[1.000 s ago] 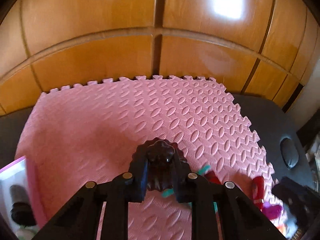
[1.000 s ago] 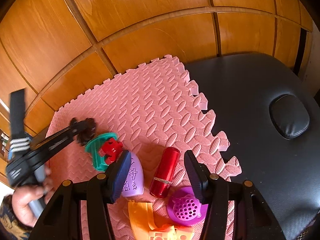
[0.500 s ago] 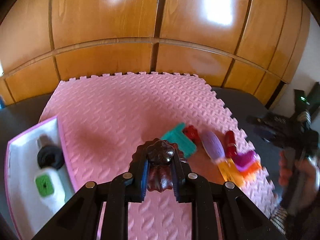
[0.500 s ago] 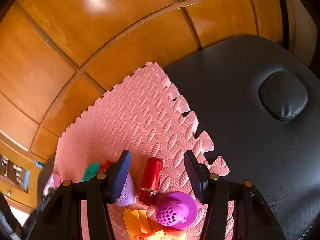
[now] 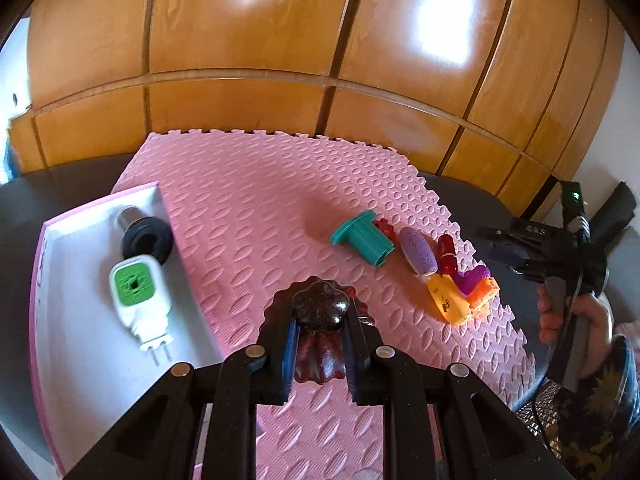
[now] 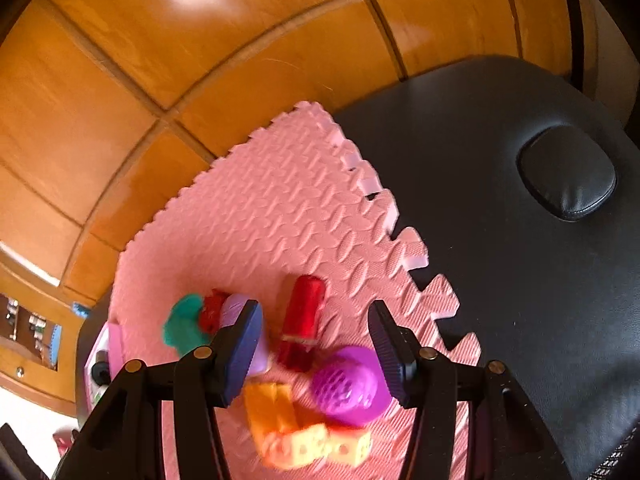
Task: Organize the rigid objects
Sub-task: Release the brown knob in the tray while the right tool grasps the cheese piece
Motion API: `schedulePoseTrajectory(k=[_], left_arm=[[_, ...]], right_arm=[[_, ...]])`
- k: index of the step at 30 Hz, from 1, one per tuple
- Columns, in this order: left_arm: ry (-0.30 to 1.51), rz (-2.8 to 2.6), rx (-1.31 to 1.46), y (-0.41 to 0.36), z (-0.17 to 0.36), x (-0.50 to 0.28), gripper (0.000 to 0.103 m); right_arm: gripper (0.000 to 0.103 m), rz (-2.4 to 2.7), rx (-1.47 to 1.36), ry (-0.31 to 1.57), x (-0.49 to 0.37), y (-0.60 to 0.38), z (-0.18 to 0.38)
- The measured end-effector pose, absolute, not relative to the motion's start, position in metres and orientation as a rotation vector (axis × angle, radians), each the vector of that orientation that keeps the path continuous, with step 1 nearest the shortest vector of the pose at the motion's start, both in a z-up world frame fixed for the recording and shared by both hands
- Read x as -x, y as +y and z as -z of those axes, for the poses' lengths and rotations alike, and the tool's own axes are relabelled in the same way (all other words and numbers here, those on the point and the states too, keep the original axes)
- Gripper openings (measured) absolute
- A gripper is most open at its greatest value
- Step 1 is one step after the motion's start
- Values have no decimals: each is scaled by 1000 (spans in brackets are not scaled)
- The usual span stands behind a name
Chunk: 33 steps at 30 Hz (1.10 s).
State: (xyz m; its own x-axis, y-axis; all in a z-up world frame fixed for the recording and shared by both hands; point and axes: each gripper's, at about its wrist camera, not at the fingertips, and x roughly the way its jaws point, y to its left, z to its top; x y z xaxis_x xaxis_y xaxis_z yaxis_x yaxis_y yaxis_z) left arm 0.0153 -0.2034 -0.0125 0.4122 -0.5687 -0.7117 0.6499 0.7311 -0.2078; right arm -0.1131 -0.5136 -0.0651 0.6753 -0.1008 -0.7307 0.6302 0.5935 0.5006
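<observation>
Toys and small hard things are spread over a pink foam mat [image 5: 256, 208] that lies on a black padded worktop [image 6: 500, 280] in front of wooden cabinet doors [image 5: 240, 40]. At the mat's left edge sits a white tray with a pink rim [image 5: 80, 360]; in it lie a white plug adapter with a green face [image 5: 138, 292], its two prongs pointing toward the camera, and a black ring [image 5: 147, 240] just behind it, with a blurred silvery piece beyond that.

Near the mat's right edge the loose things lie close together in a row: a teal spool [image 5: 362, 238], a small red piece [image 5: 385, 226] touching it, a lilac oval piece [image 5: 418, 250], a red lipstick tube [image 5: 447, 254], a purple perforated cup [image 6: 346, 386] and orange and yellow blocks [image 5: 456, 300] at the near end.

The left tongs [image 5: 319, 334] are clamped on a dark brown scalloped ornament [image 5: 319, 308], held above the mat between the tray and the row. The right tongs [image 6: 316, 344] stand apart and grip nothing, hovering over the row, with the lipstick tube and the purple cup showing between their fingers. From the left camera a hand [image 5: 576, 316] with a patterned sleeve holds those right tongs off the mat's right edge.
</observation>
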Motion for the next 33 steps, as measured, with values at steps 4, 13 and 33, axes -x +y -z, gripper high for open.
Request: schedulePoseTrajectory(k=[4,13,33], left_arm=[[866,759,-72,-190,15,-17,20],[863,736,-12,-164,12,-22,20],[851,594,122,-86,9,-54,20]], right_arm=[[55,462,-779,731,121,-492,60],[53,313,-560,741,126,-424,34],[36,437,24,1181,28,-391,95]])
